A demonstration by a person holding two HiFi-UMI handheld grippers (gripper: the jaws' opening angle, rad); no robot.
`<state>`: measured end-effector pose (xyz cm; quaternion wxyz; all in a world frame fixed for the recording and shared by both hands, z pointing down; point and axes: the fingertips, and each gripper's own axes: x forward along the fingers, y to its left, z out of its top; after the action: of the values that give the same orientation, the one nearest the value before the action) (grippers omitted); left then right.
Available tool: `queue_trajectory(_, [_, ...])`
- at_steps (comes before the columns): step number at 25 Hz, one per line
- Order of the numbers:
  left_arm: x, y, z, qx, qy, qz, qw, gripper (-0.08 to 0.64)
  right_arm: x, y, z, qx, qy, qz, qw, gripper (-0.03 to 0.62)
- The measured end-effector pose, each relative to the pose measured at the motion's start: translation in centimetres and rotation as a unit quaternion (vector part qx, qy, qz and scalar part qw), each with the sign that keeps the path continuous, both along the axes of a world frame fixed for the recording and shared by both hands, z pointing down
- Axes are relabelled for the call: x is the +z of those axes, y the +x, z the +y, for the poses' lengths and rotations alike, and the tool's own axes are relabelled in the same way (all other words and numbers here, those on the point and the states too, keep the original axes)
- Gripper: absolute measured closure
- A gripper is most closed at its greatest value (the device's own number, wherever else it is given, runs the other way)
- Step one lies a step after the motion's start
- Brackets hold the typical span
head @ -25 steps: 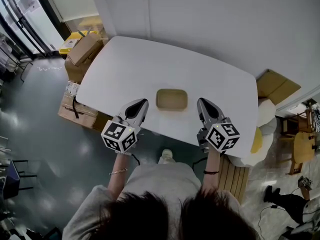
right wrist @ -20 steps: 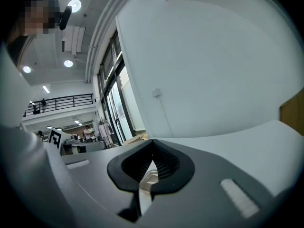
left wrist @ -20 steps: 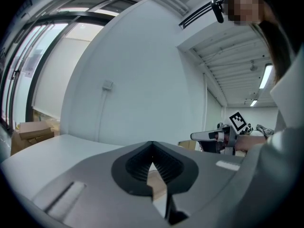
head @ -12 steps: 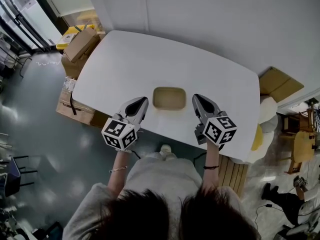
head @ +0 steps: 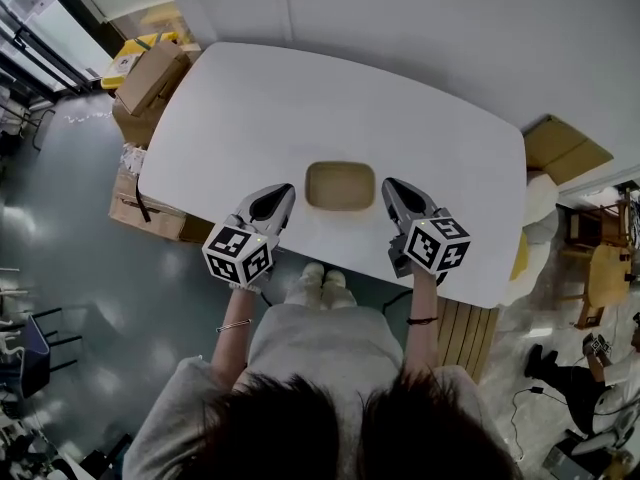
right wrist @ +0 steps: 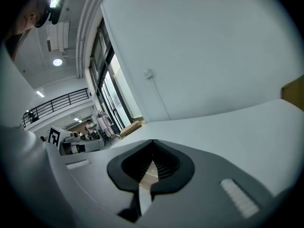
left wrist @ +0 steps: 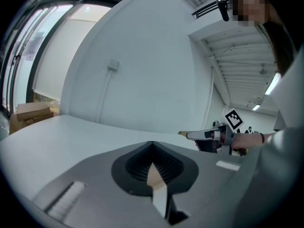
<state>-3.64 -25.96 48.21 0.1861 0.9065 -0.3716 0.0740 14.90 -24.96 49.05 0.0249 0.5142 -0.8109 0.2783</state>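
Observation:
A shallow tan tray (head: 340, 185) lies on the white table (head: 300, 108), near its front edge. My left gripper (head: 284, 191) hovers just left of the tray, its jaws shut with nothing between them. My right gripper (head: 388, 185) sits just right of the tray, shut and empty too. In the left gripper view, the left gripper (left wrist: 152, 145) points across the table top, and the right gripper (left wrist: 209, 135) shows beyond it. In the right gripper view, the right gripper (right wrist: 152, 144) points over the table toward the wall, and the left gripper (right wrist: 78, 146) shows at the left.
Cardboard boxes (head: 150, 78) stand by the table's left end, with more (head: 150, 216) on the floor below. A flat cardboard piece (head: 562, 148) leans at the right. Wooden furniture (head: 605, 268) stands at the far right. The person's shoes (head: 322, 283) are under the front edge.
Both grippers have edged forward and now flank the tray's near corners. The person has stepped closer to the table. Both jaws stay shut.

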Motion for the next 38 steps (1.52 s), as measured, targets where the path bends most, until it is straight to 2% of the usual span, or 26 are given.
queue_trajectory(7, [3.1,0.6,-1.3,0.024,-0.037,-0.012,0.999,0.569,3.2,0.4,-1.2,0.014,-0.043,0.005,0.999,0.578])
queue_trajectory(14, [5.5,1.3,-1.3,0.022,-0.07,-0.004,0.9973,0.569,6.0,1.0,-1.3,0.022,-0.088,0.015,0.996,0.578])
queue_trajectory(29, [8.4,0.5,-2.0,0.013,-0.098,-0.003,0.9951,0.569,10.3,1.3,-1.7,0.045,-0.155,0.039,0.986,0.577])
queue_trajectory(38, [9.2,0.7,-1.4,0.011,-0.109,-0.002,0.9939,0.569,11.1,1.3,-1.9,0.047,-0.172,0.032,0.983,0.512])
